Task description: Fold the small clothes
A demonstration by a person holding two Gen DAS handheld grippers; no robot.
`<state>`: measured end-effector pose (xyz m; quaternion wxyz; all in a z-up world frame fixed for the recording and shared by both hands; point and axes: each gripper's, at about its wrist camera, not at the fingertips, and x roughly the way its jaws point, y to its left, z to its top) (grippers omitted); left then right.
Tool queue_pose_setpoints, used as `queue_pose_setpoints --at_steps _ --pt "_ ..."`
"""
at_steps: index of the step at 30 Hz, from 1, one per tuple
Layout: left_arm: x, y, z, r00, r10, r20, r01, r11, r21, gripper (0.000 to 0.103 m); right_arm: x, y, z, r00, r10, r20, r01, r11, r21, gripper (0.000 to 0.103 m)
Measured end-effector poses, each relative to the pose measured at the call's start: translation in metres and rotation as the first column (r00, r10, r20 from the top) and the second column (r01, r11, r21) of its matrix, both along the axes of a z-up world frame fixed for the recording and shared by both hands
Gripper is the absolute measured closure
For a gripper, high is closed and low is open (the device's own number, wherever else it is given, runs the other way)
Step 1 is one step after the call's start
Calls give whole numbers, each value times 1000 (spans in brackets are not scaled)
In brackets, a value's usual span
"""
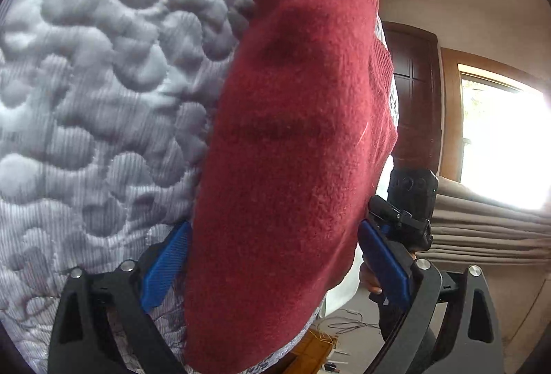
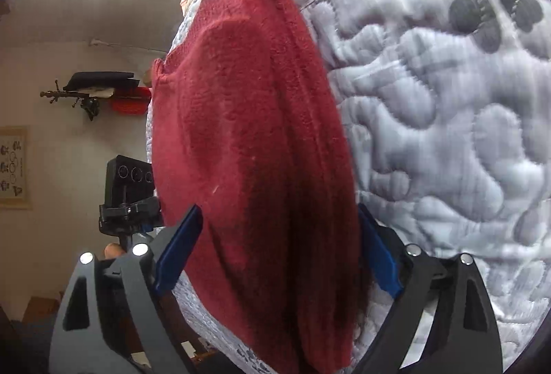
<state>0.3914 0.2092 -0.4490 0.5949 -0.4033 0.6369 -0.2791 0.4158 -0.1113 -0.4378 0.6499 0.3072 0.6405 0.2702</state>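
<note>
Two grippers, left [image 1: 275,265] and right [image 2: 275,253], gape wide around the red knit [image 1: 292,133], which lies on the quilt [image 1: 86,81] toward 12 o'clock; close on matching edges, lift evenly.

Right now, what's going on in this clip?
A person is working a red knit garment on a quilted grey bedspread, one hand-held gripper on each side. The left hand-held gripper and the right hand-held gripper both have their blue pads spread wide with the fabric running between them. The garment looks bunched lengthwise, mid-fold, not yet finished.
</note>
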Motion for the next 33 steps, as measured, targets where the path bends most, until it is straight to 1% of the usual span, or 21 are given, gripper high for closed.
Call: queue_pose_setpoints --at_steps 1,2,3,4,5,7,8,10,14,18,20,22,25,26,27,28,29,30,31,32,33 --pt "1 -1 -1 1000 6 -2 -6 1000 -1 13 -1 6 -1 1000 20 -1 -20 1000 -9 30" --pt "3 -6 -1 1000 9 -2 -9 1000 9 19 -1 10 0 1000 25 8 -25 999 -31 31" --pt "9 -12 -4 1000 6 -6 -6 999 41 30 -1 12 -1 1000 16 12 -15 999 -35 39" --pt "12 -7 -5 1000 3 -14 -2 998 60 39 -1 11 -2 1000 1 3 -1 1000 -16 49" --pt "14 -7 -5 1000 2 -18 -1 998 70 43 -2 10 -1 1000 -15 1 15 1000 -9 51" --pt "16 -8 3 1000 -13 -14 14 996 90 53 -6 13 8 999 -18 30 19 999 -32 58" --pt "16 -9 10 1000 -27 -1 27 993 111 55 -8 15 15 999 -14 48 16 999 -51 59" --pt "18 -15 25 999 -42 24 38 989 142 59 -13 20 29 997 -17 76 22 998 -56 63" --pt "11 -4 58 997 -43 71 30 984 177 61 -26 45 62 990 0 142 6 999 -45 64" --pt "-13 30 94 992 -31 125 5 980 199 61 -48 83 83 983 24 180 -24 1000 -2 65" --pt "-35 54 105 990 -15 139 -15 976 216 61 -64 105 80 984 41 172 -48 998 35 65" --pt "-59 80 106 991 3 134 -36 969 245 61 -80 133 68 987 72 142 -82 995 62 65" --pt "-98 120 87 996 51 72 -70 956 285 61 -107 178 39 987 137 84 -143 987 74 64" --pt "-109 129 75 998 49 45 -61 947 316 60 -114 192 24 986 162 51 -165 984 74 62" --pt "-119 136 63 999 46 6 -45 939 340 57 -121 200 9 983 185 10 -186 981 55 54" --pt "-127 143 49 998 64 -27 -50 932 358 48 -127 206 -5 979 201 -21 -201 980 3 41" --pt "-133 149 42 995 95 -32 -77 930 360 42 -132 206 -11 979 202 -31 -202 979 -21 37" --pt "-136 152 40 993 115 -31 -97 932 350 40 -131 202 -9 981 192 -33 -192 981 -13 36" --pt "-138 153 45 992 128 -21 -113 933 342 38 -129 195 -1 983 179 -32 -180 984 -16 31" --pt "-138 154 55 990 138 9 -132 925 356 37 -128 185 10 986 164 -10 -164 986 -17 29" --pt "-140 153 68 988 144 50 -152 913 379 33 -125 174 25 989 148 28 -147 989 -23 28"
